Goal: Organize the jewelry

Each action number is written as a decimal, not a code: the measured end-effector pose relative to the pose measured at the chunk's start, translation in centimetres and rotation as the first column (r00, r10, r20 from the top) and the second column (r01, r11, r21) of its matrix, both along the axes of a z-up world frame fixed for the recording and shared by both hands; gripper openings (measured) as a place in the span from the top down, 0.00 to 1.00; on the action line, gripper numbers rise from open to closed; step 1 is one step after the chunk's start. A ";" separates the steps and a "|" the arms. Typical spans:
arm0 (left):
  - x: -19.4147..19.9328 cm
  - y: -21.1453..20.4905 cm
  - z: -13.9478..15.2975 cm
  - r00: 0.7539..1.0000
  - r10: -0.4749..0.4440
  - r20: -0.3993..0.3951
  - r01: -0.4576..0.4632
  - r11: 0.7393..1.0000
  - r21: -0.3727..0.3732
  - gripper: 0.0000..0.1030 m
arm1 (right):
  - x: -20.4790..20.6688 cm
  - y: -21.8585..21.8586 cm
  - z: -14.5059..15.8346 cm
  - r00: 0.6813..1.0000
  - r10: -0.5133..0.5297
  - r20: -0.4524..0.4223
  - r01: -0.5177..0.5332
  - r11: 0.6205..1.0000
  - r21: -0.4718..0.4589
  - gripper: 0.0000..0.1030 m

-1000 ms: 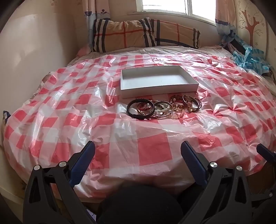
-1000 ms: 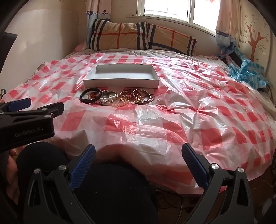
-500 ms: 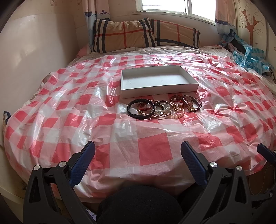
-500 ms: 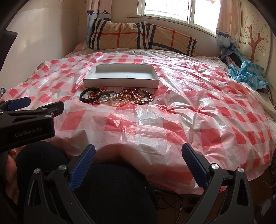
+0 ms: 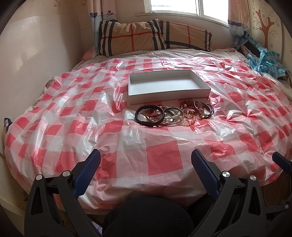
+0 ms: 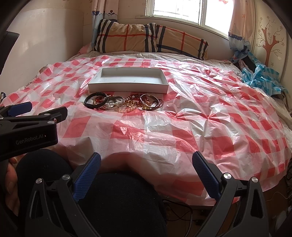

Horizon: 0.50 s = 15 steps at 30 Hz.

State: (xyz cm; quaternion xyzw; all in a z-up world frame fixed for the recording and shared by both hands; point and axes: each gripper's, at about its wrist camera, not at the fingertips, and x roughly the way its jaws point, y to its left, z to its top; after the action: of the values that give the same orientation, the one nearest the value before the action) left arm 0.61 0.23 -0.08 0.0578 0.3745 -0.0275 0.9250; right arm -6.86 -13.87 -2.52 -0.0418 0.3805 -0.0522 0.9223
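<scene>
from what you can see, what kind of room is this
Most likely a bedroom: a bed under a red checked plastic sheet, a striped pillow at its head, and a curtained window behind it.

Both wrist cams low at bed [image 5: 160,160] foot, facing window; R offset right; share box [image 5: 167,87] + bracelets [image 6: 124,103].

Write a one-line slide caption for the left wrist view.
Open left gripper faces tangled bracelets lying before an empty white cardboard box on a red-checked plastic sheet.
</scene>
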 end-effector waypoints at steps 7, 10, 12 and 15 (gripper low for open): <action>0.0 0.0 0.0 1.000 0.000 0.001 0.000 1.000 0.001 0.07 | 0.0 0.0 0.0 1.000 -0.001 0.001 0.001 1.000 -0.002 0.07; 0.0 0.0 0.0 1.000 0.001 0.001 -0.001 1.000 0.001 0.07 | 0.0 0.0 0.0 1.000 -0.001 0.001 0.001 1.000 -0.003 0.07; 0.0 0.0 0.0 1.000 0.000 0.001 0.000 1.000 0.001 0.07 | 0.0 0.0 0.0 1.000 -0.001 0.000 0.001 1.000 -0.003 0.07; 0.0 0.0 0.0 1.000 0.000 0.001 0.000 1.000 0.001 0.07 | 0.0 0.1 0.0 1.000 0.000 0.000 0.000 1.000 -0.004 0.07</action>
State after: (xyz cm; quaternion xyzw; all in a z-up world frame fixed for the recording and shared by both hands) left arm 0.60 0.21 -0.07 0.0582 0.3740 -0.0271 0.9252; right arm -6.87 -13.81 -2.54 -0.0437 0.3803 -0.0531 0.9223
